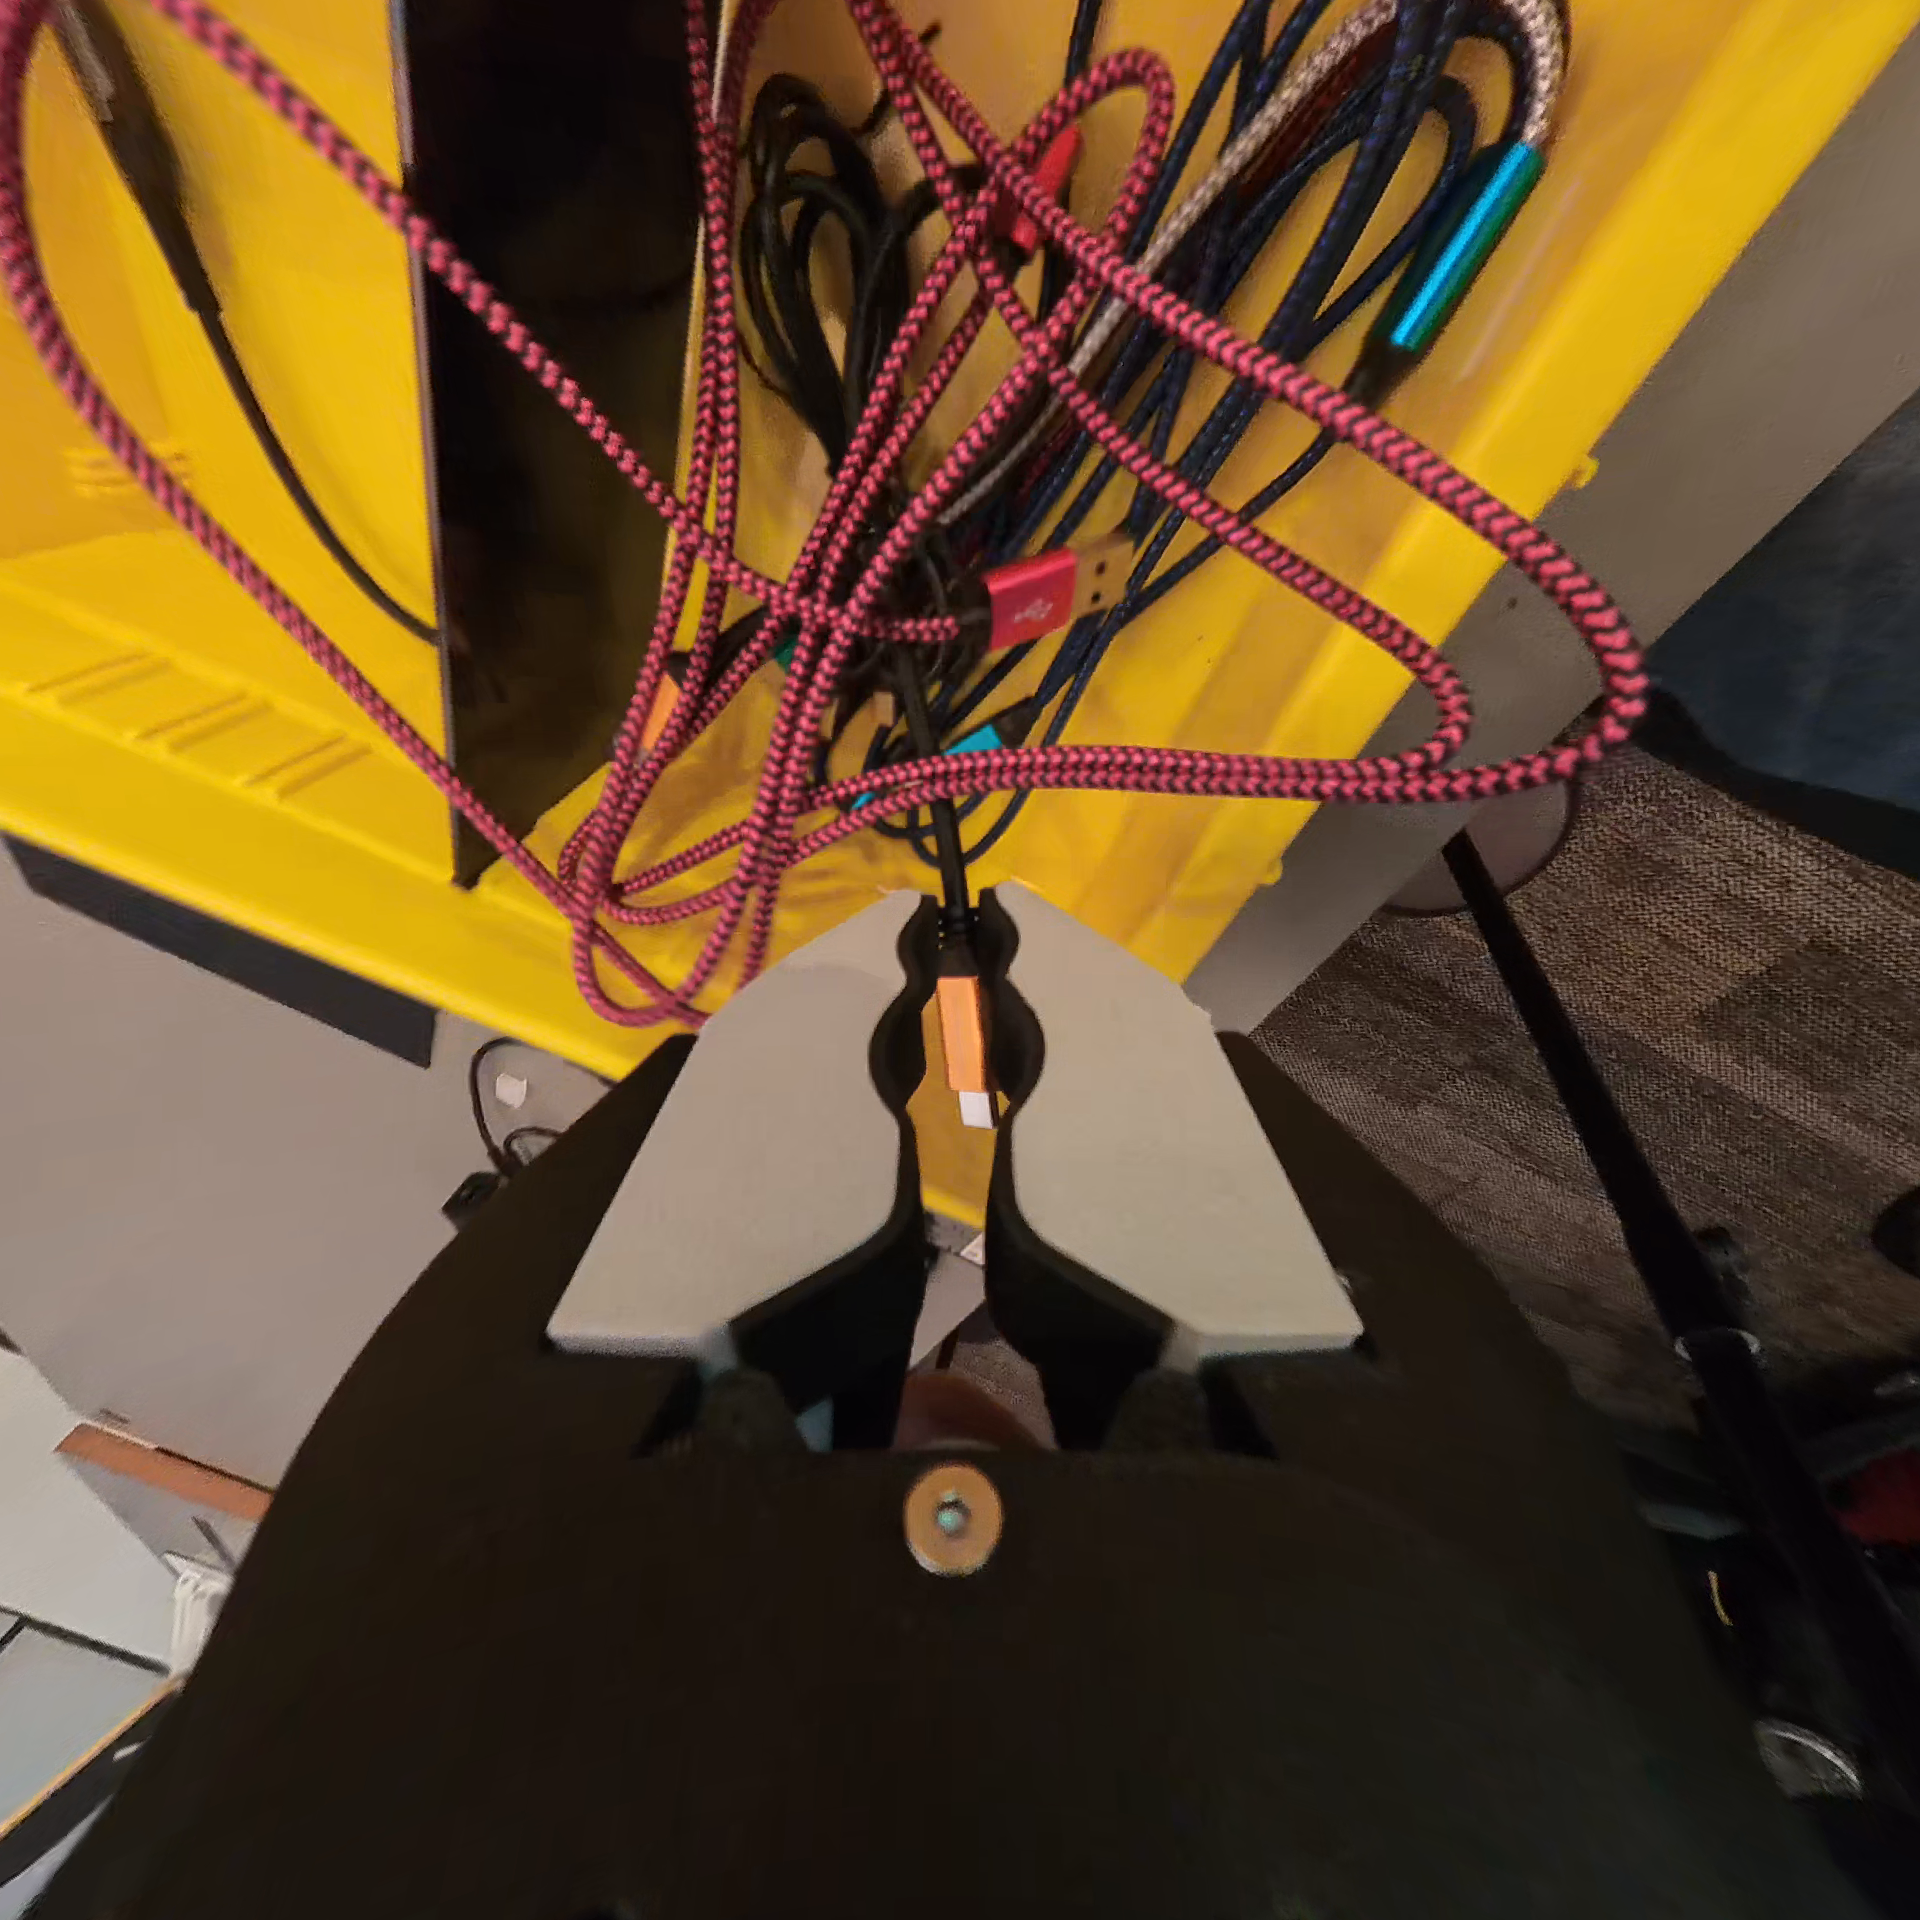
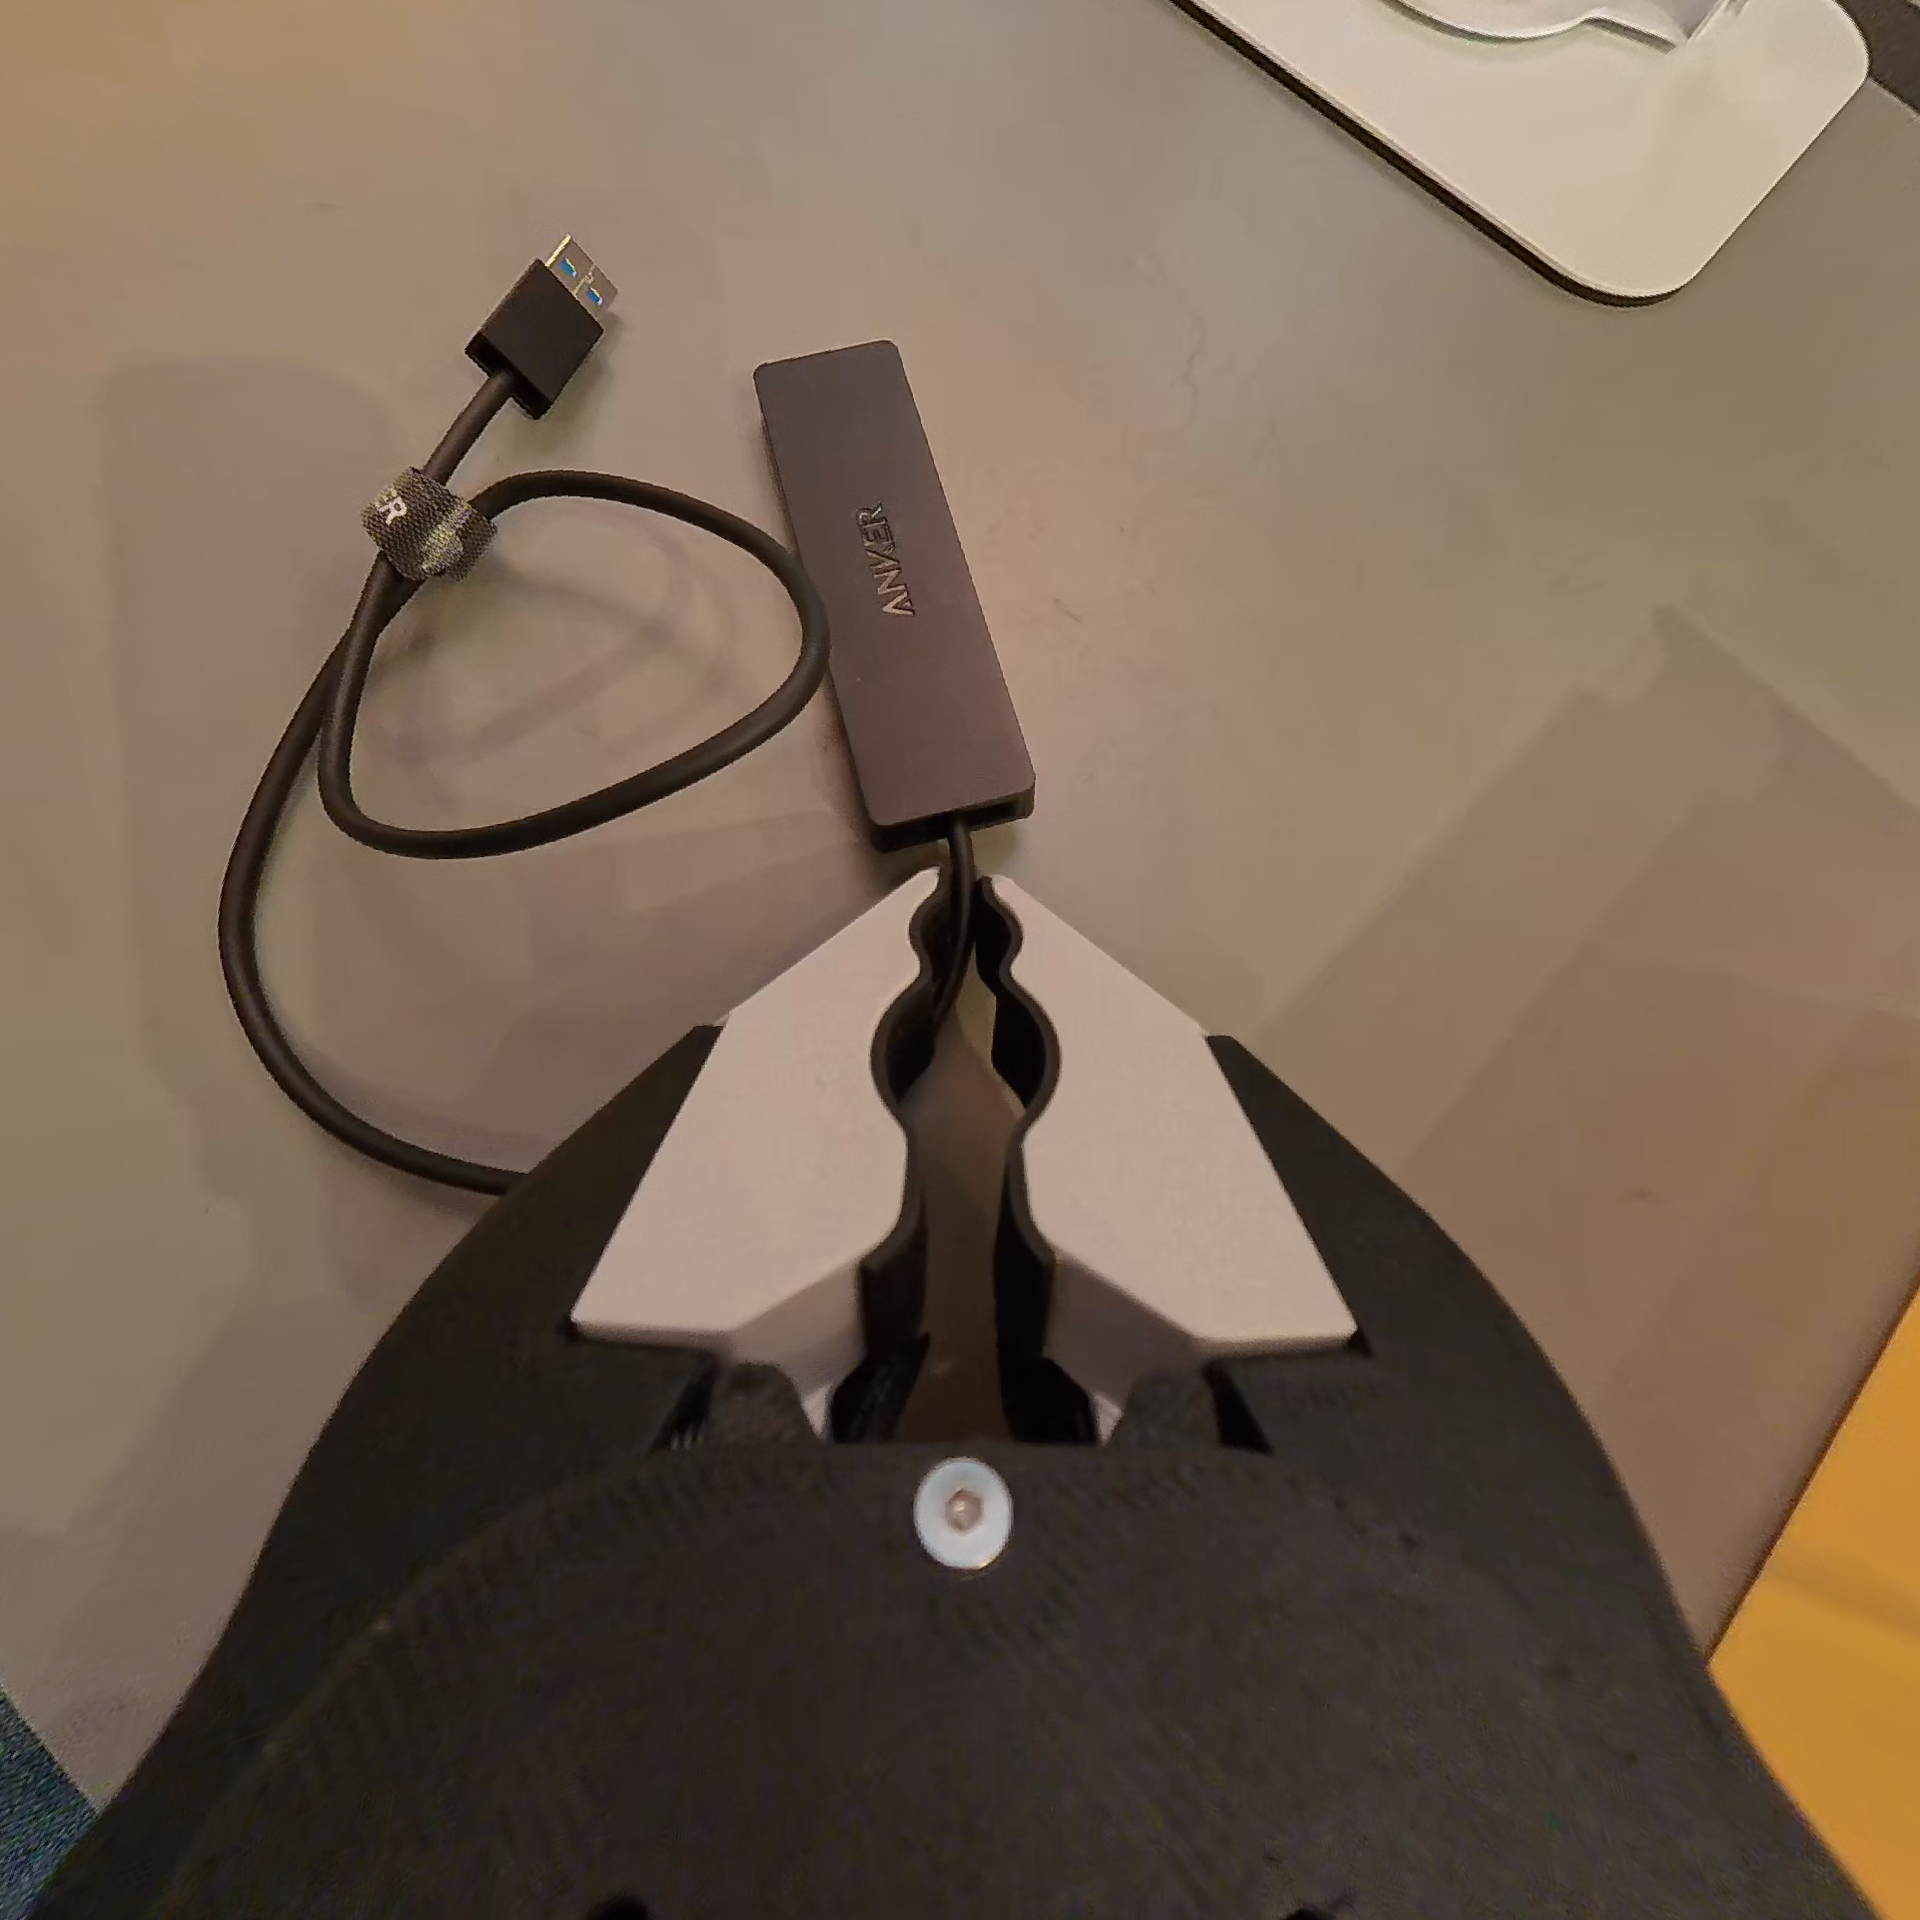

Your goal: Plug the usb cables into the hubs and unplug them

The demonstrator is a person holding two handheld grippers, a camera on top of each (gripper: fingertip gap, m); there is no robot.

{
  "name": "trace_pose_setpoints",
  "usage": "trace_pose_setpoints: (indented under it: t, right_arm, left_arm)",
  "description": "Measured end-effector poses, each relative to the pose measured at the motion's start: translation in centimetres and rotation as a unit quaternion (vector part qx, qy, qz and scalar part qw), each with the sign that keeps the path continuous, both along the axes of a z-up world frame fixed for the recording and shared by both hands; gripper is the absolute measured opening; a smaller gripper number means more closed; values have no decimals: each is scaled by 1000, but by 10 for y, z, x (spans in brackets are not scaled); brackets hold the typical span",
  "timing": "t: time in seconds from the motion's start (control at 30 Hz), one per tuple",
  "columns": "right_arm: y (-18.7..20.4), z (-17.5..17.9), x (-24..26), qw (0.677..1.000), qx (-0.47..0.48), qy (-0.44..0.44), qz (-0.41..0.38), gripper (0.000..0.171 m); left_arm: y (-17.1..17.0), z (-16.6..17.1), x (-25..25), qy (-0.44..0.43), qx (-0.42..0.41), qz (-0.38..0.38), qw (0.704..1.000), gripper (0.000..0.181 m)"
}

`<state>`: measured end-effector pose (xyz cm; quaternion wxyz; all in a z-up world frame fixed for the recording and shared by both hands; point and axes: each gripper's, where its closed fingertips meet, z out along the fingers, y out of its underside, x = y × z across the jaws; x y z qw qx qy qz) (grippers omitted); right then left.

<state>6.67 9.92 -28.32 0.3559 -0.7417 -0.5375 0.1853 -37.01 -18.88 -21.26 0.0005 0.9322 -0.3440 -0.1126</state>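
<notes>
Between the left gripper's [image 1: 956, 914] closed fingers sat an orange plug [image 1: 959, 1039], clamped by its sides, its silver tip pointing back toward the camera. Its black cable [image 1: 928, 758] ran forward from the fingertips into a yellow bin [image 1: 1299, 644]. Only the left wrist view showed this bin. It held a tangle of cables: long loops of pink-and-black braided cable [image 1: 1195, 769], one spilling over the bin's rim, a red plug [image 1: 1031, 600] lying in the middle, dark blue braided cables [image 1: 1278, 343], a coil of plain black cable [image 1: 805, 270] and a teal plug [image 1: 1463, 249] near the far wall. A black divider [image 1: 551, 416] stood upright in the bin, with more pink cable in the compartment to its left. Beyond the bin's corner lay carpet [image 1: 1558, 1091].

Only the right wrist view showed the hub [image 2: 894, 582], a slim dark bar lying flat on a grey table [image 2: 1351, 520], just past the right gripper's [image 2: 961, 894] tips. That gripper's fingers were pressed together on the hub's black lead [image 2: 961, 852] right where it left the hub's near end. The lead looped out to the left across the table, was gathered by a grey strap [image 2: 426, 525], and ended in a black plug [image 2: 545, 322] lying free. A white tray [image 2: 1558, 135] sat at the far right corner.
</notes>
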Motion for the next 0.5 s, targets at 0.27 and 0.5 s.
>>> trace_pose_setpoints:
  t: [0.27,0.5]
  right_arm:
    - [0,0,0,1000,-1,0,0,1]
    - [0,0,0,1000,0,0,0,1]
  left_arm:
    - [-12,35,-3,-20,-24,-3,1000,6]
    - [-25,58,-7,6,-67,-16,998,6]
